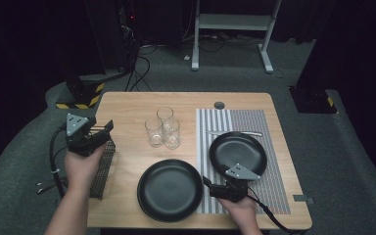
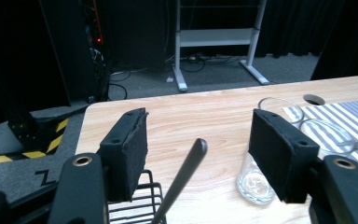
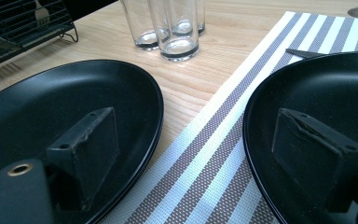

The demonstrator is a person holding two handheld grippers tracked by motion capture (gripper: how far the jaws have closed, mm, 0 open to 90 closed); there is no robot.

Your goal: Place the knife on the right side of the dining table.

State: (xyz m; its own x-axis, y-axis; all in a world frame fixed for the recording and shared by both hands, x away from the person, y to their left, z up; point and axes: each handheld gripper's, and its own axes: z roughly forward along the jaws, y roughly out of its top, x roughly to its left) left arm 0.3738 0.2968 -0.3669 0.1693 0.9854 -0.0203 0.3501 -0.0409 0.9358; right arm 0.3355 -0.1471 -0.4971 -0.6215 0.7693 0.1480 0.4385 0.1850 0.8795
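My left gripper (image 1: 103, 131) hovers over the far end of a black wire rack (image 1: 104, 169) at the table's left edge. In the left gripper view its jaws (image 2: 198, 140) stand wide open. A dark utensil handle (image 2: 186, 170) rises out of the rack (image 2: 137, 205) between them, touching neither pad. My right gripper (image 1: 218, 183) rests low at the table's front, open, between two black plates. Its left jaw hangs over the near plate (image 3: 51, 107) and its right jaw over the plate on the placemat (image 3: 317, 88). Neither jaw grips anything.
Three clear glasses (image 1: 162, 128) stand together mid-table, also at the top of the right gripper view (image 3: 175, 28). A knife (image 1: 235, 133) lies on the striped placemat (image 1: 274, 176) beyond the far plate (image 1: 237, 152). A fork (image 3: 39, 14) lies in the rack. A cable hole (image 1: 219, 105) sits near the far edge.
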